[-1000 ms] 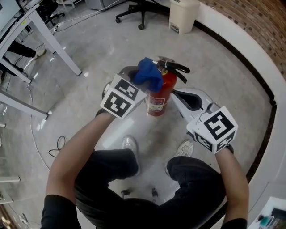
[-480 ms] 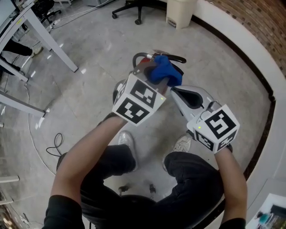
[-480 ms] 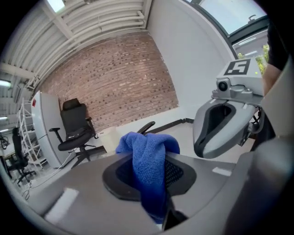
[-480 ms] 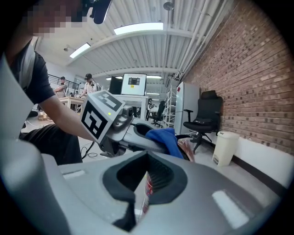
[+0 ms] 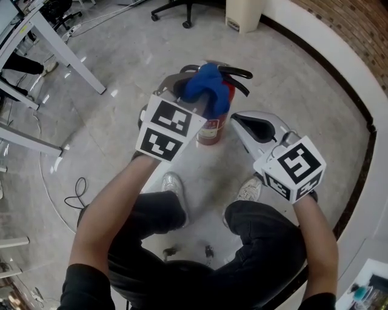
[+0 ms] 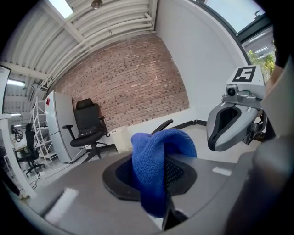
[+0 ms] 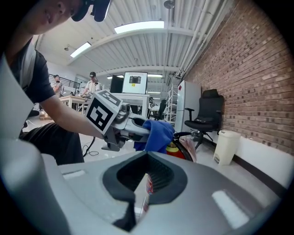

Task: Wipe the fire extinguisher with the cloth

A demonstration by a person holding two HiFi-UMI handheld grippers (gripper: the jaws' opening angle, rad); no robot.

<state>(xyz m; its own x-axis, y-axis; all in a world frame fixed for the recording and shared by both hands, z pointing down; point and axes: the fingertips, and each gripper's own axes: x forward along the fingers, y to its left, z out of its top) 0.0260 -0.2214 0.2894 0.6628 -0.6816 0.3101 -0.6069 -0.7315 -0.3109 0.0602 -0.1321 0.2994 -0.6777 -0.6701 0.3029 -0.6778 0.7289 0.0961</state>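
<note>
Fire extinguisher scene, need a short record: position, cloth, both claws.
fire extinguisher: red, standing on the floor
cloth: blue, bunched, lying over the extinguisher's top by the black handle
left claw: shut on the cloth
right claw: shut, empty, tip close beside the extinguisher; contact unclear
surroundings: office chair, white bin near the brick wall
</note>
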